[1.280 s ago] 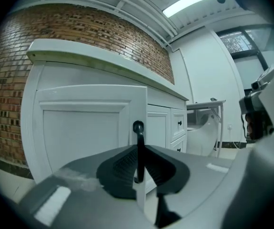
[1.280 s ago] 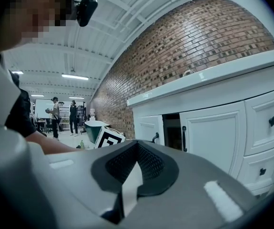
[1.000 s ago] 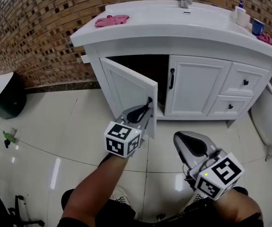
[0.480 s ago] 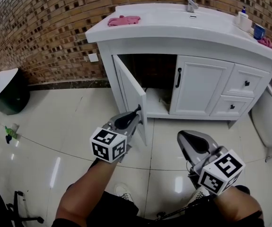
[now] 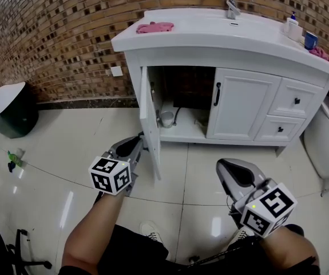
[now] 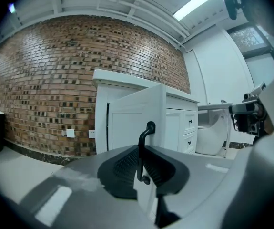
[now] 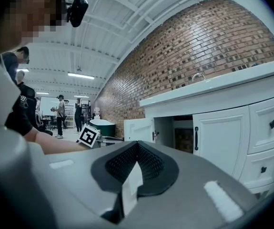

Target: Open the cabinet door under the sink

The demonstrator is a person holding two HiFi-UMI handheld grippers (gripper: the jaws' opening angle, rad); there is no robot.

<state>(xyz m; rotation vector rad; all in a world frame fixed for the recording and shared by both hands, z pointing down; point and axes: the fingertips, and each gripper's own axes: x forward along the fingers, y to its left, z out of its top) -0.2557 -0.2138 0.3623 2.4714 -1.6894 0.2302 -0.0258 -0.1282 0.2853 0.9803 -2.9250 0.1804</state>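
The white cabinet [image 5: 241, 105] under the sink [image 5: 227, 30] has its left door [image 5: 150, 119] swung far out, nearly edge-on to me. Pipes and a metal pot [image 5: 167, 119] show inside. My left gripper [image 5: 141, 140] grips the door's black handle [image 6: 149, 129]; in the left gripper view the handle stands between the pads of the left gripper [image 6: 144, 159], whose jaws have just been closing on it. The right door [image 7: 220, 142] is closed, its black handle [image 5: 216, 94] untouched. Low at the right, over the floor, my right gripper [image 5: 231, 171] is shut with nothing in it, as the right gripper view [image 7: 136, 151] also shows.
A black bin with a white lid [image 5: 7, 110] stands at the left by the brick wall. A toilet [image 5: 327, 145] is at the right. Two drawers [image 5: 294, 102] sit right of the doors. A pink cloth [image 5: 155, 26], a faucet [image 5: 231, 6] and bottles [image 5: 293, 20] are on the countertop.
The left door has swung much further open, toward the left, with my left gripper moving left on its handle. The cabinet's inside now shows. The right gripper has barely shifted.
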